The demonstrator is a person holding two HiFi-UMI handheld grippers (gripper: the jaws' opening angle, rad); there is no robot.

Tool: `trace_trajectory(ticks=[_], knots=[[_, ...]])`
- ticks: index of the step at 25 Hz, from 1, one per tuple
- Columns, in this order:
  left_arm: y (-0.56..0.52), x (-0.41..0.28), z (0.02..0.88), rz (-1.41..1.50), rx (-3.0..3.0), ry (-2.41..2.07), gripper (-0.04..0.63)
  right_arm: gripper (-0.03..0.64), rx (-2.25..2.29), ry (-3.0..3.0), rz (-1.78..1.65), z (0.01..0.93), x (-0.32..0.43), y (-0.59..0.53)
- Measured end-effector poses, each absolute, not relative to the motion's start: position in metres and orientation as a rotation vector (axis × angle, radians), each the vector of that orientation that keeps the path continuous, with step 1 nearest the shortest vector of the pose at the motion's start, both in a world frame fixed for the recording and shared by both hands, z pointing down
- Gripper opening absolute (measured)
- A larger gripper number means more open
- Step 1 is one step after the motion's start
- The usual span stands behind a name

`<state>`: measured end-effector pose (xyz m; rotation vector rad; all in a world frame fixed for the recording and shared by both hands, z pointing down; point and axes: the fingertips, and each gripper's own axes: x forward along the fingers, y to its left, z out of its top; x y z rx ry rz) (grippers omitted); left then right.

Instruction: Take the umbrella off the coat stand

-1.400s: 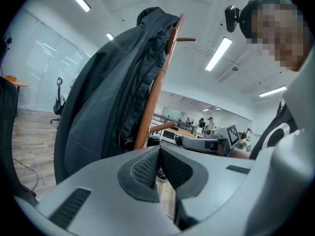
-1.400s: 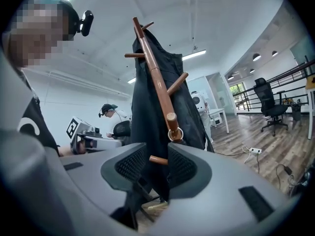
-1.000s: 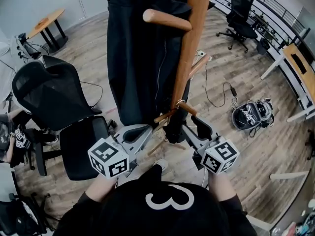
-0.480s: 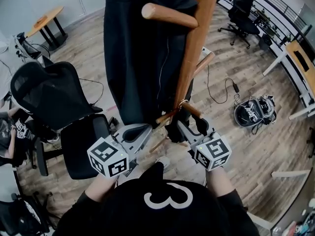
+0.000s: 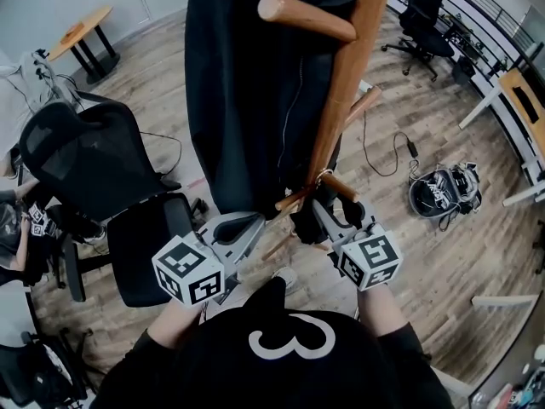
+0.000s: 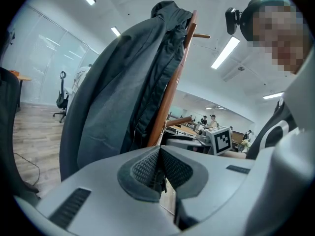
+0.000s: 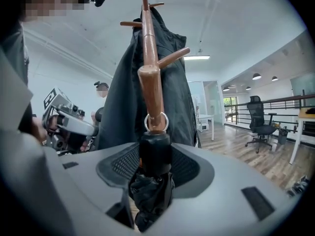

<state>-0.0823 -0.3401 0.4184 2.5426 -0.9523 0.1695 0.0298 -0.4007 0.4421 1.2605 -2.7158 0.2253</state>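
Umbrella [image 7: 153,188] is sitting between the spread jaws of the right gripper [image 5: 335,211], which have just been closing slightly without gripping. It is hanging by its ring [image 7: 156,122] from a lower peg [image 7: 150,90] of the coat stand [image 7: 147,43]. Left gripper [image 6: 158,168] is holding nothing, jaws clenched.

Bright, even light from ceiling strips [image 6: 225,53], faint shadows, heavy fisheye curve, dark corners, soft foreground

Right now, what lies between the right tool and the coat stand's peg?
The umbrella, hung from the peg by its ring, stands between the right tool's jaws, which have just been closing; the right gripper view shows it.
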Motion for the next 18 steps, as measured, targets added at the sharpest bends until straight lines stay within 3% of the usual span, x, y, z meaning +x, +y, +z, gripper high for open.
trace_trajectory(ticks=[18], knots=[[-0.3394, -0.0885, 0.4205, 0.179, 2.543, -0.968, 0.011, 0.195, 1.298, -2.694, 0.221, 0.4429, 0.0288, -0.4025]])
